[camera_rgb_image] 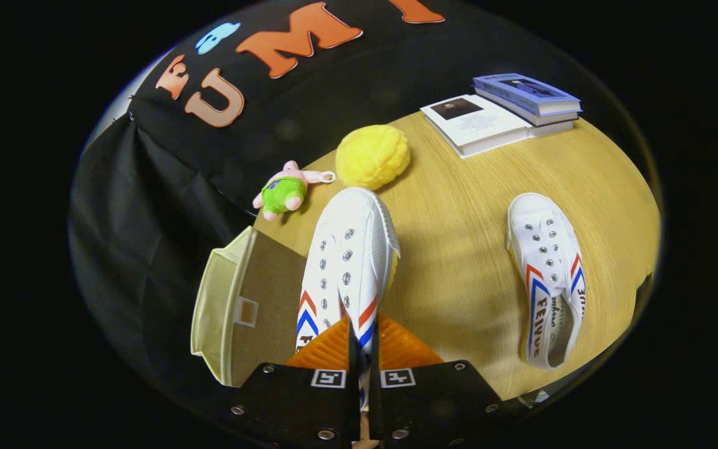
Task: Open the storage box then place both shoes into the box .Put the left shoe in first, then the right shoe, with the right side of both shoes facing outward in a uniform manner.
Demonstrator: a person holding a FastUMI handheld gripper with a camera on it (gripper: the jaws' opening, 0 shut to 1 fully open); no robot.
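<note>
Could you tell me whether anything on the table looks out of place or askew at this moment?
Nothing looks spilled or damaged. The gripper is shut on one white shoe, held by its pinched-together sides above the table beside the beige storage box. The other shoe lies flat on the table.

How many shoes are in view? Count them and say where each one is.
2. One shoe is pinched in the claw, held up beside the open storage box. The other shoe lies on the table, off to the right of the claw.
</note>
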